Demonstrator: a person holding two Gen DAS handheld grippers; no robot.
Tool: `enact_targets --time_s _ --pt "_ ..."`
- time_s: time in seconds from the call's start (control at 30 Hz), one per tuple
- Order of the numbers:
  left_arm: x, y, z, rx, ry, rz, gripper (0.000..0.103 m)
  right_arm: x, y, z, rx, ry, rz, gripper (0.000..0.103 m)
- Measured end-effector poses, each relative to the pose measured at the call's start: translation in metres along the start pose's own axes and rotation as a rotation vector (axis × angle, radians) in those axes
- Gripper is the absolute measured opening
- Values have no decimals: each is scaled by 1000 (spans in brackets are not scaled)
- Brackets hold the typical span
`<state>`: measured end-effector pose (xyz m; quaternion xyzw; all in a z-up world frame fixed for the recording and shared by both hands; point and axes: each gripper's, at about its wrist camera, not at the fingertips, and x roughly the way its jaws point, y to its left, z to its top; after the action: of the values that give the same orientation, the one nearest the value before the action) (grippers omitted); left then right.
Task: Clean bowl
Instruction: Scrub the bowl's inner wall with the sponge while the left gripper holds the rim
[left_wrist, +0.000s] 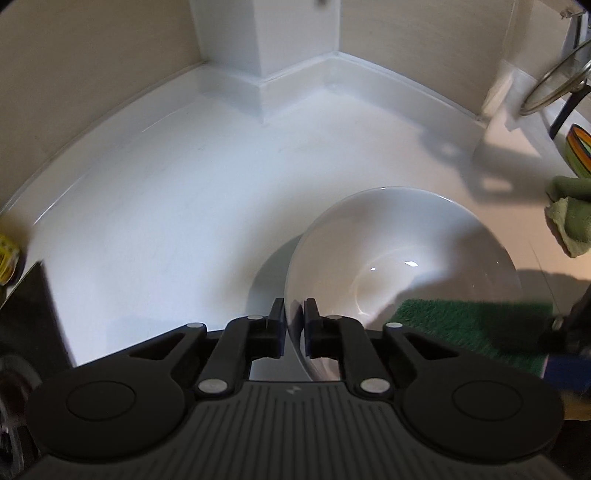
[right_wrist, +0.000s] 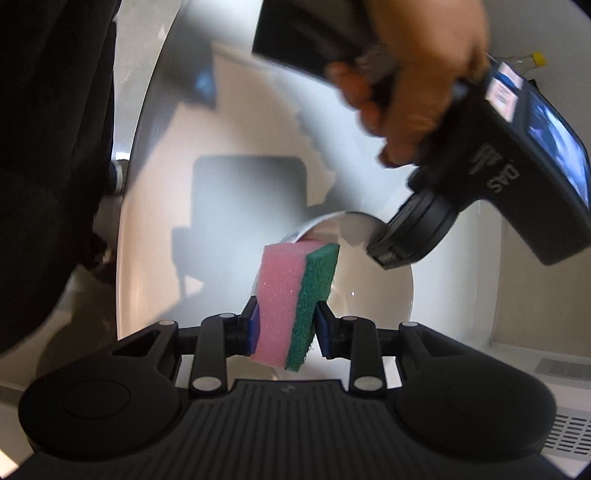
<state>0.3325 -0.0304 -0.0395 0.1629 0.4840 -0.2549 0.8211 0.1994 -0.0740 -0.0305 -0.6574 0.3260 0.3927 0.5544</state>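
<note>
A white bowl (left_wrist: 399, 254) is held above the white counter (left_wrist: 166, 206). My left gripper (left_wrist: 294, 314) is shut on the bowl's near rim, one finger inside and one outside. My right gripper (right_wrist: 286, 325) is shut on a pink sponge with a green scouring side (right_wrist: 291, 299). The sponge's green face (left_wrist: 469, 328) lies at the bowl's right rim in the left wrist view. In the right wrist view the bowl (right_wrist: 373, 273) sits just behind the sponge, with the left gripper's body (right_wrist: 480, 192) and the person's hand (right_wrist: 417, 77) above it.
A green cloth (left_wrist: 570, 214) lies at the right on the counter. A striped bowl (left_wrist: 580, 151) and a glass lid (left_wrist: 554, 85) stand at the far right. Tiled walls and a corner post (left_wrist: 266, 44) close the back. A yellow item (left_wrist: 7, 254) is at the left edge.
</note>
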Motion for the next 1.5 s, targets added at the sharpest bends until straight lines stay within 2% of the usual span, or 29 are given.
enact_targets --time_s 0.07,0.1,0.23,0.3,0.53,0.67,0.7,0.73,0.77,0.9,1.0,1.1,1.2,1.23,1.4,1.5 --pt "-3 -1 -4 -40 4 9 13 6 3 -5 -34 52 -15 27" --pt "-6 -1 -7 -63 4 18 19 7 3 -5 -29 62 -15 27" --pt "-31 2 -27 -209 -37 8 25 28 5 11 -4 61 -26 27" --pt "-36 -2 -35 -243 -49 15 26 29 4 12 12 56 -26 27" --pt "-35 -14 -40 -249 -45 60 31 24 2 17 5 68 -24 27" --pt "-34 -9 -43 -305 -42 32 31 23 1 21 20 61 -27 27" --pt "-32 -7 -42 -311 -38 19 30 22 2 24 21 62 -29 27" --pt "-30 -5 -40 -317 -34 7 16 22 2 25 24 63 -28 27" --pt "-28 -4 -38 -323 -30 -5 15 21 1 29 34 59 -24 27" --pt "-19 -1 -20 -232 -8 11 6 16 -3 42 86 28 -1 27" --pt "-9 2 -3 -151 10 -2 6 11 -4 51 115 -16 6 27" --pt "-2 4 8 -114 19 -17 6 13 2 49 63 4 -11 27" --pt "-2 4 9 -154 25 -18 8 25 2 36 30 56 -36 27" --pt "-4 5 6 -180 26 -13 13 27 2 33 31 69 -44 27" --pt "-18 6 -13 -322 30 -1 21 25 -2 36 70 63 -40 27" --pt "-20 -1 -22 -343 30 2 21 29 -6 34 96 63 -29 27"
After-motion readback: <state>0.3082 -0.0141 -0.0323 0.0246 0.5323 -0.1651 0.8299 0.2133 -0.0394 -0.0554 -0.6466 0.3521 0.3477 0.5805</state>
